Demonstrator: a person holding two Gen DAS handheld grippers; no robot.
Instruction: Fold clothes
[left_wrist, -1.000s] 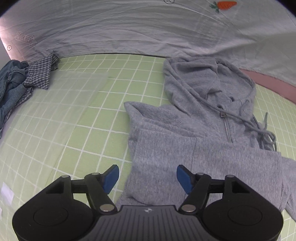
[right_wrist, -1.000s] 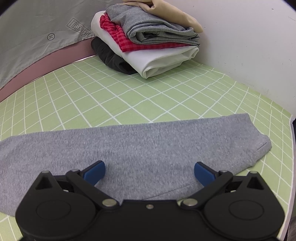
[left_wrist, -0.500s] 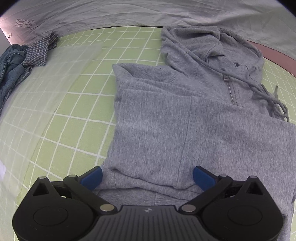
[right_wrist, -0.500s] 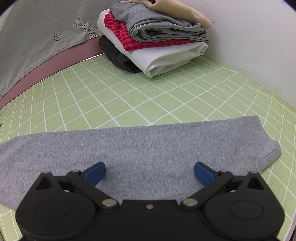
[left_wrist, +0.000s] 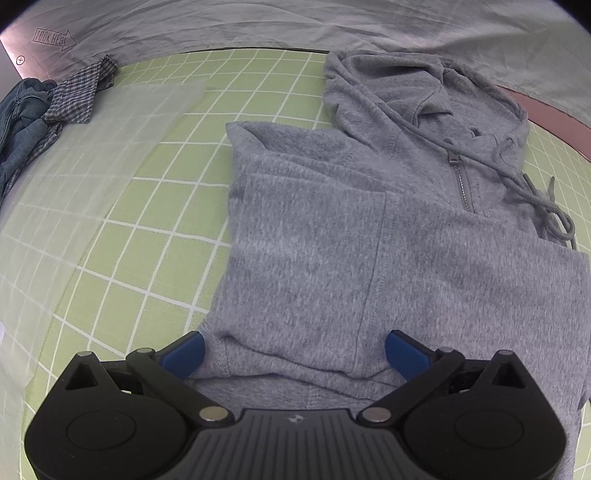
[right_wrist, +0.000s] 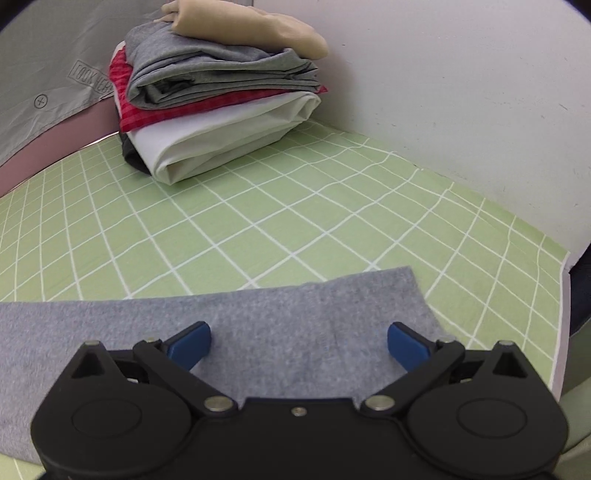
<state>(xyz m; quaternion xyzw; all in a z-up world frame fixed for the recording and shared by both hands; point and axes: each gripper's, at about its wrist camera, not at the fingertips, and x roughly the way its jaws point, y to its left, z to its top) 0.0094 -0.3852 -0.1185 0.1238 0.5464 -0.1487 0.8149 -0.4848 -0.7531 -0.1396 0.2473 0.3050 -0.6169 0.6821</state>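
A grey zip hoodie (left_wrist: 332, 236) lies flat on the green checked mat (left_wrist: 155, 206), hood toward the back, one sleeve folded across its chest. My left gripper (left_wrist: 293, 350) is open, low over the hoodie's lower left part, its blue fingertips (left_wrist: 184, 352) astride the folded sleeve's cuff. In the right wrist view the hoodie's other sleeve (right_wrist: 258, 325) stretches out flat to the right. My right gripper (right_wrist: 299, 345) is open just above that sleeve near its cuff end, with nothing held.
A stack of folded clothes (right_wrist: 218, 103) stands at the back against the white wall (right_wrist: 461, 92). Unfolded denim and checked garments (left_wrist: 40, 107) lie at the far left. A grey sheet (left_wrist: 295, 26) hangs behind the mat. The mat's right edge (right_wrist: 561, 295) is close.
The left gripper has opened wider and moved forward and lower over the hoodie. The right gripper has slid right along the sleeve toward its cuff, bringing the stack closer in view.
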